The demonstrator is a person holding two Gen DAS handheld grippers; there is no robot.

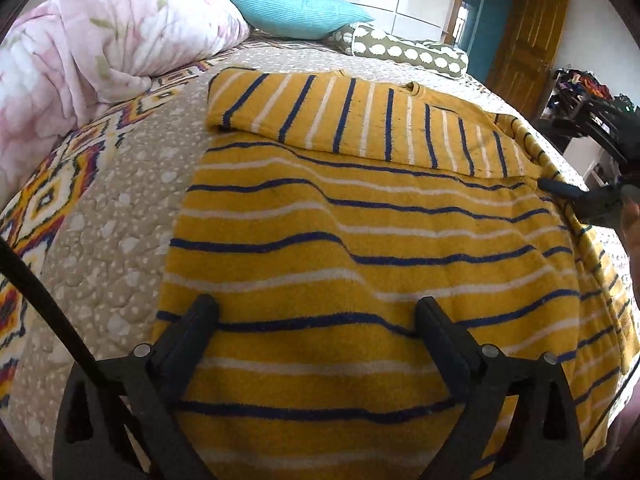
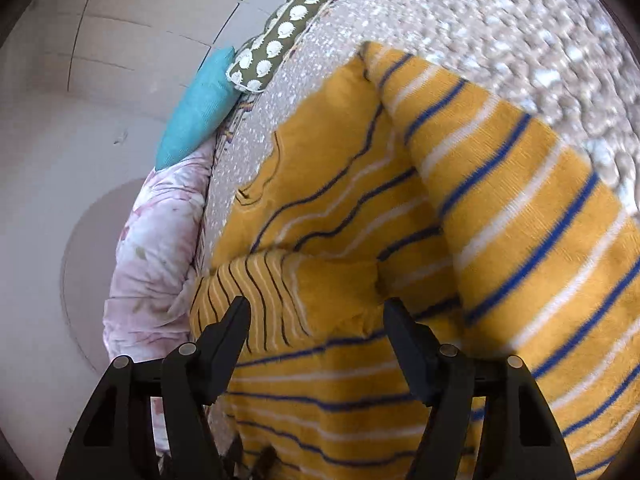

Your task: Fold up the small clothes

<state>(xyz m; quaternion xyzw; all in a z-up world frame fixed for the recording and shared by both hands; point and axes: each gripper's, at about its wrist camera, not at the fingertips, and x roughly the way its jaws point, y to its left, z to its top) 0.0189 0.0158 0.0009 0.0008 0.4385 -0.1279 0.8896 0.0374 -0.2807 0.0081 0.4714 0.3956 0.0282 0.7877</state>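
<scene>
Two tools in play, both with fingers spread wide and nothing pinched between them. Your left tool [image 1: 316, 314] hangs over the lower body of the yellow striped shirt [image 1: 360, 240], which lies on the bed [image 1: 120, 208] over the beige speckled quilt, blue and white stripes running across. One sleeve [image 1: 320, 116] is folded in across the upper part of the shirt, its stripes running the other way. Your right tool [image 2: 316, 316] is over the same shirt near its right edge; in the left wrist view only its black tip [image 1: 560, 190] shows at that edge, so from there you cannot tell contact. In the right wrist view the shirt [image 2: 340, 216] fills the frame, and a big fold of its fabric [image 2: 520, 208] stands raised on the right, blurred. A bunched narrow-striped piece [image 2: 248, 292], looks like a cuff or sleeve end, sits just ahead of that tool's left finger [image 2: 228, 332]; touching or not, cannot tell. Beyond the shirt at the head of the bed: pink floral duvet [image 1: 100, 52], teal pillow [image 1: 296, 12], olive cushion with white spots [image 1: 404, 52]. Wooden door [image 1: 528, 48] at far right behind the bed.
</scene>
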